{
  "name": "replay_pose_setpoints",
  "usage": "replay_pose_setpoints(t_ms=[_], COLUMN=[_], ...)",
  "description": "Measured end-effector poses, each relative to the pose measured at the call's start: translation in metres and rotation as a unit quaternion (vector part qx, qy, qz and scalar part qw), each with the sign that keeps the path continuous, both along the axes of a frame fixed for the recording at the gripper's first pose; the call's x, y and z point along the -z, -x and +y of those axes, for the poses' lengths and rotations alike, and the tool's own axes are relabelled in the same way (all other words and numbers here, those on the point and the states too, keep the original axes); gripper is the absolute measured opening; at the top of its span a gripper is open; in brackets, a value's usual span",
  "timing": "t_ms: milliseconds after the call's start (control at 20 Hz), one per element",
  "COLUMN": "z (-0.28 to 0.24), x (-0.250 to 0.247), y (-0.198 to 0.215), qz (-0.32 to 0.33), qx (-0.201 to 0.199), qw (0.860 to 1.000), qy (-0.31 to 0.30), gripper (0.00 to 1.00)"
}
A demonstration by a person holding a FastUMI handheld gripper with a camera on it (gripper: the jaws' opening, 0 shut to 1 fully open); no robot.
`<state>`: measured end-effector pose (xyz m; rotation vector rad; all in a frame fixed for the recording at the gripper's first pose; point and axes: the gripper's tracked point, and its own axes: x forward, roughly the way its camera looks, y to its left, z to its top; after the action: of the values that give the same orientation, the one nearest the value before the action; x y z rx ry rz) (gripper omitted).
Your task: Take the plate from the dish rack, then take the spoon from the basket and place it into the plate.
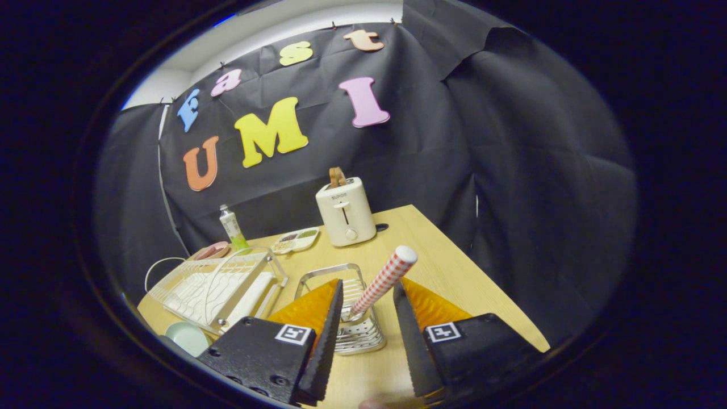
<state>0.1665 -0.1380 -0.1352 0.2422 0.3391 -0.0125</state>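
While the gripper (368, 289) is hovering above the wooden table (454, 284), its two fingers are standing well apart, released, pressing on nothing. View is looking down and forward along them, tilted slightly. A bit of a fingertip is peeking in at the near edge between the finger bases; can't tell more of the hand's pose.

Wire basket (352, 332) is sitting on the table between the fingers, just ahead of and below them. Spoon (383, 281) is standing in it, red-and-white checked handle leaning up toward the right finger, white tip rising past the fingertips. Handle is lying in the gap, nearer the right finger; can't tell if it's touching, but not clamped.

Plate (188, 336), pale green, is lying flat on the table beside the near corner of the white dish rack (218, 287), out of the rack, off beyond the left finger.

Further back: cream toaster (345, 211) with something brown in its slot, a divided tray (295, 240) holding small portions, a tube (233, 228) standing upright, a pink dish (211, 250) behind the rack.
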Motion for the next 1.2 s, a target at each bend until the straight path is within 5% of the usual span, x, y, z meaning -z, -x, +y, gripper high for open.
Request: replay_pose_setpoints(t_ms=[300, 500, 900, 1200], z=[0.023, 0.036, 0.017, 0.083], x=[-0.012, -0.019, -0.098, -0.118], y=[0.002, 0.004, 0.025, 0.078], qz=[0.006, 0.018, -0.043, -0.039], qx=[-0.032, -0.038, 0.043, 0.015], qw=[0.999, 0.999, 0.998, 0.999], qy=[0.000, -0.005, 0.035, 0.009], gripper=[0.24, 0.11, 0.08, 0.08])
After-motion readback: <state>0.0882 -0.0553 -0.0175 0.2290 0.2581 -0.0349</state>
